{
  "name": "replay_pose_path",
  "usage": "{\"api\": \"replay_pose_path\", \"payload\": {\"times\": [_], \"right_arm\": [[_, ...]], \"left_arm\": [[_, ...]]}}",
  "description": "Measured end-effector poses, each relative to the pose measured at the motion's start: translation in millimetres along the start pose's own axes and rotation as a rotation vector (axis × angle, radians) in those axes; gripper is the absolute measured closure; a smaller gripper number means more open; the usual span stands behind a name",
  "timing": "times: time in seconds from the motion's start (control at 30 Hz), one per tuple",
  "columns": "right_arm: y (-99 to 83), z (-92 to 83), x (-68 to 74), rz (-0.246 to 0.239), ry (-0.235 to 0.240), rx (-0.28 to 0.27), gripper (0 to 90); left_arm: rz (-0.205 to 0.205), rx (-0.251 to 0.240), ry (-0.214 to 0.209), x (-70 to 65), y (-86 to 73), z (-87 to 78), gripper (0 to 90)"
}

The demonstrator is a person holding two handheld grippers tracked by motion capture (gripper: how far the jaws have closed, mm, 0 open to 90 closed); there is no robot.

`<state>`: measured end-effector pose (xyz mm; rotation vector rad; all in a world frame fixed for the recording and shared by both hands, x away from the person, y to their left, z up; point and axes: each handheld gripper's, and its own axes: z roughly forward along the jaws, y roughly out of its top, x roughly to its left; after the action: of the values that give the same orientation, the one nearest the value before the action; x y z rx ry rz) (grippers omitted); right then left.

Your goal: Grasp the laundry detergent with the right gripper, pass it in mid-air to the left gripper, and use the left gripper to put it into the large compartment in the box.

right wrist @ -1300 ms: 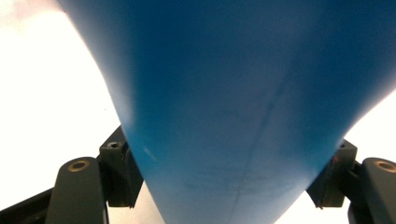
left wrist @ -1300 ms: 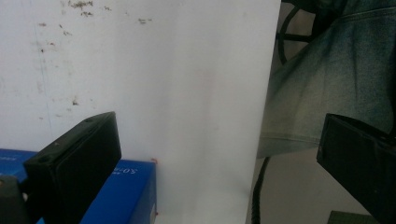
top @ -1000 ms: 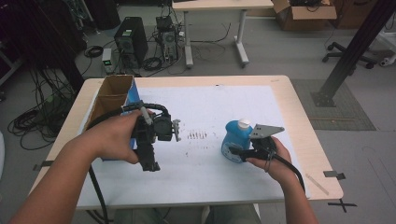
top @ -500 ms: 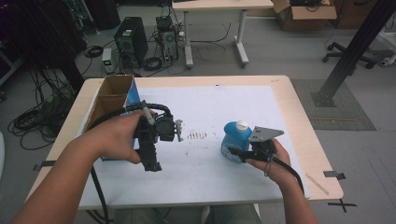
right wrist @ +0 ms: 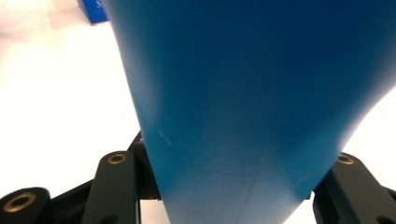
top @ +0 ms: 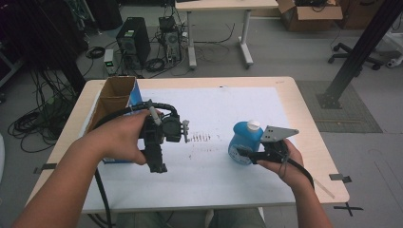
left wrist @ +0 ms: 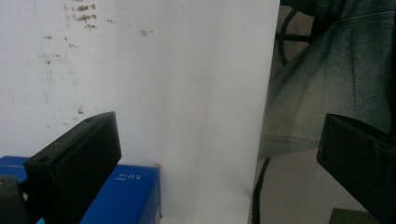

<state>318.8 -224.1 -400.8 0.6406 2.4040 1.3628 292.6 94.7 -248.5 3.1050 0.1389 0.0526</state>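
Right tool (top: pixel 248 156) just closed, my jaws clamped on blue bottle (top: pixel 243 141); bottle upright on desk (top: pixel 304 118) right of centre, long axis vertical, white cap up. Left tool (top: pixel 159 167) wide, holding nothing, hovering beside cardboard box (top: pixel 111 102).

We see a grey floor (top: pixel 285 57) beyond the far edge of the wooden surface (top: pixel 304 118). On it stand a white-legged desk (top: pixel 218 5), computer towers (top: pixel 134 43) amid tangled cables (top: pixel 33 123), a cardboard box (top: pixel 309 12) and a black slanted post (top: pixel 354 52).
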Motion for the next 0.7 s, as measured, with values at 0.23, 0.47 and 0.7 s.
{"api": "replay_pose_path", "payload": {"times": [0.23, 0.47, 0.7], "right_arm": [[18.3, -17.4, 0.5, -0.021, 0.028, 0.005, 45.8], [41.1, -36.5, 5.5, -0.07, 0.067, 0.018, 45.7], [53.0, -44.7, 16.3, -0.11, 0.131, 0.027, 45.6]], "left_arm": [[0.01, 0.005, 0.003, -0.1, 4.2, -5.6, 0.2], [0.014, 0.011, 0.008, -0.4, 8.6, -11.6, 0.2], [0.019, 0.02, 0.008, -1.1, 13.5, -15.0, 0.2]]}}
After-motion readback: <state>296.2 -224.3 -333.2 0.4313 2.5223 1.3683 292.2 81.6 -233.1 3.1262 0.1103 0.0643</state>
